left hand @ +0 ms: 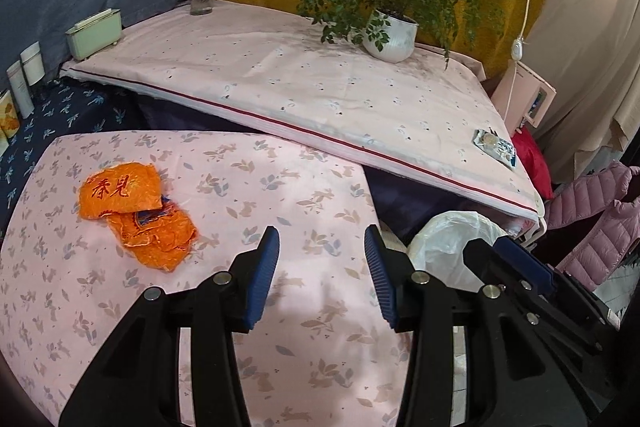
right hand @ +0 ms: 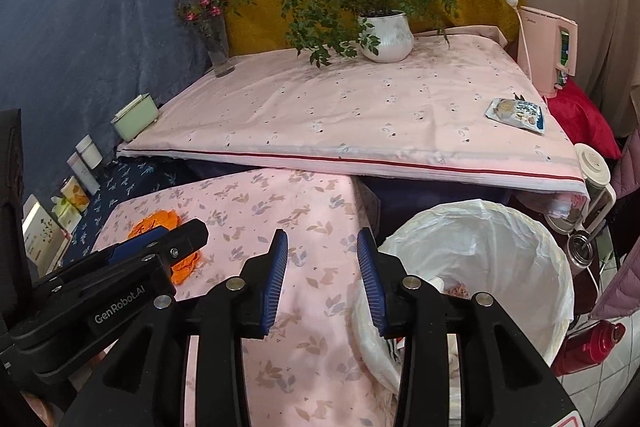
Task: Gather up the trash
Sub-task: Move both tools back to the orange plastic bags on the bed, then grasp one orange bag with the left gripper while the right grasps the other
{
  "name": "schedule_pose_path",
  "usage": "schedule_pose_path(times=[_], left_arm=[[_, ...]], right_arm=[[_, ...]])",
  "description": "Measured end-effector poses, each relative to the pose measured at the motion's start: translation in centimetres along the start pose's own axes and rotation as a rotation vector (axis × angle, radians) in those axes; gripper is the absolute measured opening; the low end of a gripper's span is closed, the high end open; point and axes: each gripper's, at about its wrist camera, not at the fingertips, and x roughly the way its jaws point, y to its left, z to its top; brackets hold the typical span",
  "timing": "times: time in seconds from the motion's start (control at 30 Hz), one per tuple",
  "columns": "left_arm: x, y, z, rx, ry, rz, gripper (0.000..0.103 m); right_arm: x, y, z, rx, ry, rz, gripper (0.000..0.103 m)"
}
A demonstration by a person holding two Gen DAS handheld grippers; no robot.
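Both claws empty. My left gripper (left hand: 322, 269) hangs over the low table (left hand: 240, 167) with its rabbit-print cloth, jaws parted, nothing between the pads. My right gripper (right hand: 322, 275) is likewise released, poised at the table's edge beside the lined trash bin (right hand: 540, 247); I judge it sits there because the bin is the drop point.

Trash left to fetch: two crumpled orange wrappers (left hand: 136, 213), overlapping, on the low table ahead-left of the left claw. A snack packet (right hand: 516, 115) lies near the far right corner of the raised pink-covered surface (right hand: 340, 107), well apart from both claws.

Around: potted plant (right hand: 386, 35), flower vase (right hand: 218, 43), green box (right hand: 134, 117), all far back. Path to the wrappers looks clear.
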Motion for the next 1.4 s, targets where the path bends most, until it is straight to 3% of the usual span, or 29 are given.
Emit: schedule_pose_path(times=[0.17,0.5,0.6,0.67,0.83,1.0,1.4], left_arm=[[-0.3,4.6,-0.3,-0.069,-0.006,0.055,0.052],[-0.8,14.1,-1.4,-0.174,-0.001,0.181,0.058],[-0.9,16.8,-1.7,-0.2,-0.001,0.21,0.068],[-1.0,18.6,-1.8,-0.209,-0.005,0.242,0.071],[-0.2,22.7,-1.6,-0.25,0.016,0.274,0.079],[1.2,25.2,-0.5,-0.267,0.03,0.287,0.09],[8.3,27.6,1.7,-0.303,0.133,0.216,0.09]], right_arm=[[1.6,3.5,-0.4,-0.043,0.032,0.035,0.037],[5.8,11.3,-2.4,-0.127,0.116,0.104,0.037],[7.6,13.7,-3.1,-0.149,0.15,0.121,0.038],[8.5,14.9,-3.5,-0.159,0.162,0.126,0.045],[11.3,17.7,-4.3,-0.166,0.203,0.135,0.052],[14.4,19.3,-4.4,-0.141,0.237,0.126,0.06],[20.3,20.9,-4.4,-0.098,0.302,0.112,0.06]])
